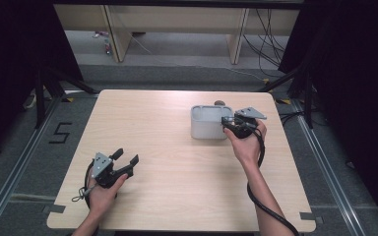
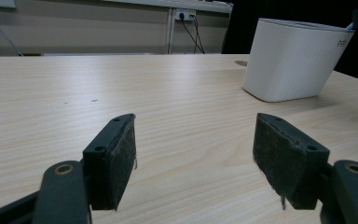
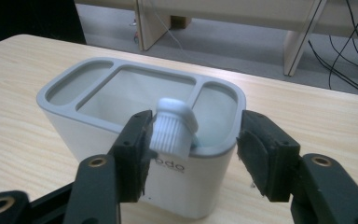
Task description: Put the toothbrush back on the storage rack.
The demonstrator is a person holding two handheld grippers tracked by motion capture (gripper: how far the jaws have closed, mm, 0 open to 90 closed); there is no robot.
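Observation:
A white three-compartment holder (image 1: 207,127) with a grey rim (image 3: 135,63) stands right of the table's middle. My right gripper (image 1: 229,121) hangs at its right end, jaws open (image 3: 193,140). Between them a white ribbed cap (image 3: 172,125), with a bit of pale blue below it, sticks up out of the holder at the near rim. The cap leans by one pad (image 3: 137,140), and the other pad stands well apart from it. I cannot tell which compartment it stands in. My left gripper (image 1: 128,156) rests low at the table's front left, open (image 2: 193,135) with nothing between its jaws, pointing toward the holder (image 2: 293,60).
A small dark flat thing (image 1: 220,103) lies on the table just behind the holder (image 2: 241,62). Bare light wood (image 1: 152,118) spreads between the two grippers. Beyond the far edge are desk legs (image 1: 115,34) and loose cables (image 1: 268,44) on the floor.

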